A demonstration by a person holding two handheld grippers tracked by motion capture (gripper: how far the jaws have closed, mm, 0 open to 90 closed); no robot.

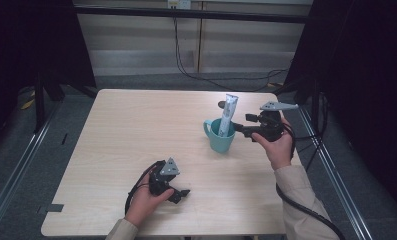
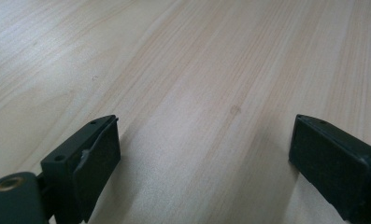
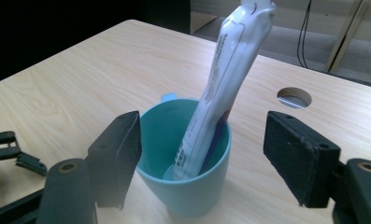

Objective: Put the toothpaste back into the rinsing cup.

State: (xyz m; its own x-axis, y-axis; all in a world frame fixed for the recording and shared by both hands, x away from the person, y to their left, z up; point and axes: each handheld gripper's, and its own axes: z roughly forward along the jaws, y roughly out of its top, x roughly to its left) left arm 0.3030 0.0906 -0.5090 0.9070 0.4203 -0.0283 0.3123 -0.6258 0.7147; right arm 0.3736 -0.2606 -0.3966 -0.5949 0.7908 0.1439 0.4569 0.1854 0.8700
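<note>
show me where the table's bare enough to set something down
The table is bare across its left half, from the far edge down to the left claw. It is crowded only at the right, where the right claw flanks the cup holding the tube.

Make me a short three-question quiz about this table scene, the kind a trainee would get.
1. True or false: the toothpaste tube stands inside the teal mug, leaning on its rim.
2. Which hand-held gripper is next to the mug? A) left B) right
3. Fill in: the left hand-held gripper has its jaws ____ over bare table.

Key
1. True.
2. B: the right hand-held gripper faces the mug, jaws apart on either side, gripping nothing.
3. Open.
</note>
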